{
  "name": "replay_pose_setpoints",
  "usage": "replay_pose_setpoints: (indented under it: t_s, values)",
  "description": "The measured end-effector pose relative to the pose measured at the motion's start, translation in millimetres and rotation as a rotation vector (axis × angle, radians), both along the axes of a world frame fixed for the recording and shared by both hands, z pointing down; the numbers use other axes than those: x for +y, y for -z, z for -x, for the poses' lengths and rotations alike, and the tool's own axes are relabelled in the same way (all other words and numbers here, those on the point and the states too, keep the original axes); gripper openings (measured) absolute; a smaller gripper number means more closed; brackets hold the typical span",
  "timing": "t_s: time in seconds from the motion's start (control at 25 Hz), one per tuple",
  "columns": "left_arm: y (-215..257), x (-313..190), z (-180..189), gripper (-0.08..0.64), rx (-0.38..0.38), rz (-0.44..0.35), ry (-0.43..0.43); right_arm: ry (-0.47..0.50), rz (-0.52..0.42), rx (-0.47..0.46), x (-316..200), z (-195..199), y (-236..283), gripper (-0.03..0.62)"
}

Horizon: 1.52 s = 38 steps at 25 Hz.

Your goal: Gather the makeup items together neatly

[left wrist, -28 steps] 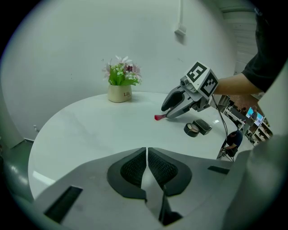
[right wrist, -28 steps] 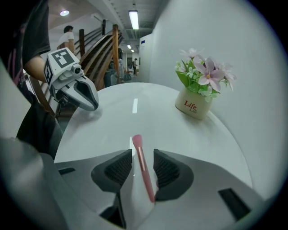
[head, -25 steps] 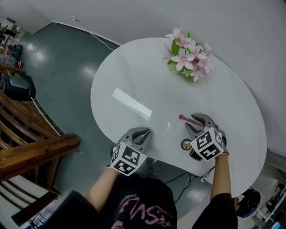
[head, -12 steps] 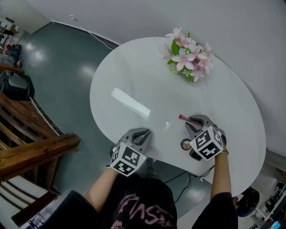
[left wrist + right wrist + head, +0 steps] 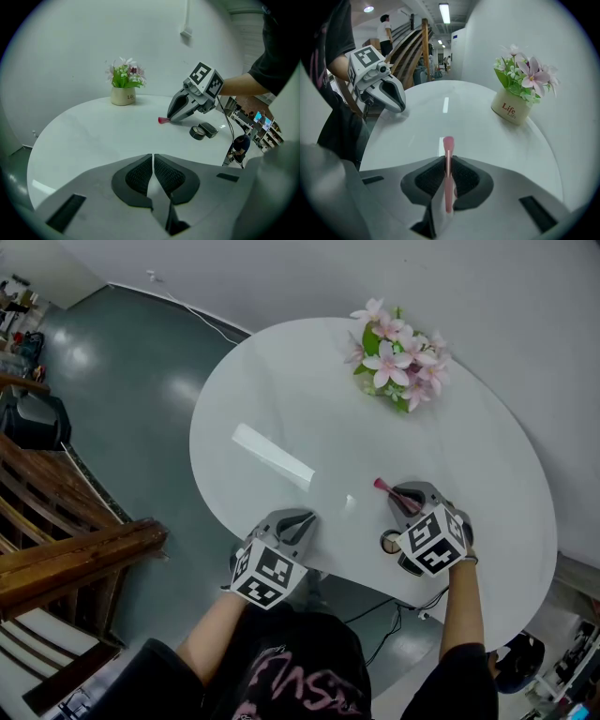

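Note:
A pink makeup brush lies along the jaws of my right gripper, whose jaws have just been closing and now press on its handle. In the head view the brush's red-pink tip sticks out left of that gripper, low over the white table. A round dark compact and a dark flat case lie beside the right gripper at the near edge. My left gripper rests at the table's near-left edge, shut with nothing between its pads.
A pot of pink flowers stands at the far side of the table, close to the wall. The table edge runs just under both grippers, with grey floor below. Wooden stairs stand at the left.
The right gripper's jaws have narrowed onto the pink brush handle. Both hands have stayed where they were, and the left gripper is unchanged.

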State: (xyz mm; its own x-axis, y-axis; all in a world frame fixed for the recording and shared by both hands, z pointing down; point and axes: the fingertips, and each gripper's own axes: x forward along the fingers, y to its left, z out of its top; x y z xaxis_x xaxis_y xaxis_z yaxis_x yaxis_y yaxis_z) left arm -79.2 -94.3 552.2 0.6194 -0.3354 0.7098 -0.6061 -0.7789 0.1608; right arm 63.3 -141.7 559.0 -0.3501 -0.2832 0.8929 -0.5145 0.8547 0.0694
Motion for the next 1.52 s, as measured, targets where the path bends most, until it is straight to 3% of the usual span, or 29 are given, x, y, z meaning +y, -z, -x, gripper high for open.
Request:
replay_pose_setpoints:
  t_s: [0.84, 1.4, 1.52]
  values:
    - [4.8, 20.7, 28.8, 0.023, 0.009, -0.023, 0.032, 0.084, 0.038, -0.042, 34.5, 80.4, 4.6, 0.104]
    - [4.6, 23.9, 29.8, 0.023, 0.015, -0.021, 0.03, 0.125, 0.083, 0.002, 52.1, 87.8, -10.2, 0.106]
    - [3.4, 24.4, 29.9, 0.023, 0.014, -0.019, 0.025, 0.124, 0.104, -0.012, 54.5, 89.3, -10.5, 0.159]
